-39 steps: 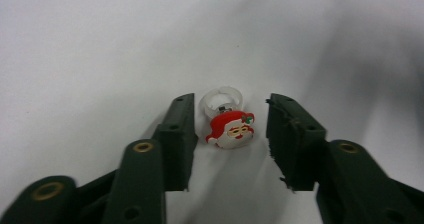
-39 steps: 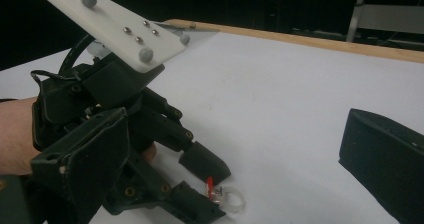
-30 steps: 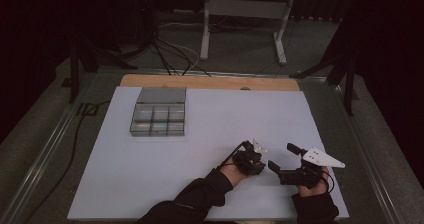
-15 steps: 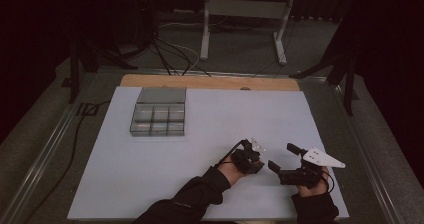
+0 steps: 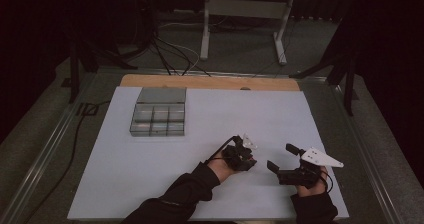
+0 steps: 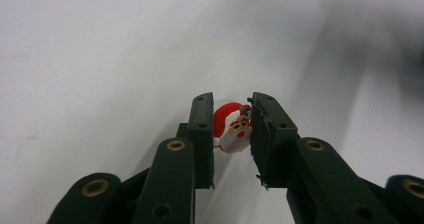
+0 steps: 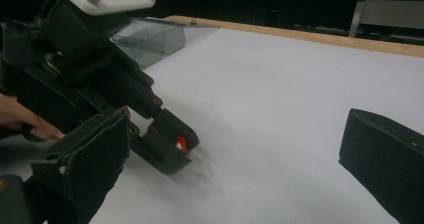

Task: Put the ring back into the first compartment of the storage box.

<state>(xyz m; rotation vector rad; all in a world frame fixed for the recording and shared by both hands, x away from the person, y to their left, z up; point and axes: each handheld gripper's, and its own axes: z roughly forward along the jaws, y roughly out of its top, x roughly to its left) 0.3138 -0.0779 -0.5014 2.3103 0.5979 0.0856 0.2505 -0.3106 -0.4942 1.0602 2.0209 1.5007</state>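
One Santa figure (image 6: 232,127) between left fingers (image 6: 202,134)

One Santa figure (image 6: 233,127), one compartment box (image 5: 158,112), two grippers: left gripper (image 5: 246,153), right gripper (image 5: 283,157).

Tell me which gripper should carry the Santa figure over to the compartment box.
Left. The left gripper already has its jaws on either side of the Santa figure, and the compartment box lies on its side of the table. The right gripper is open and holds nothing.
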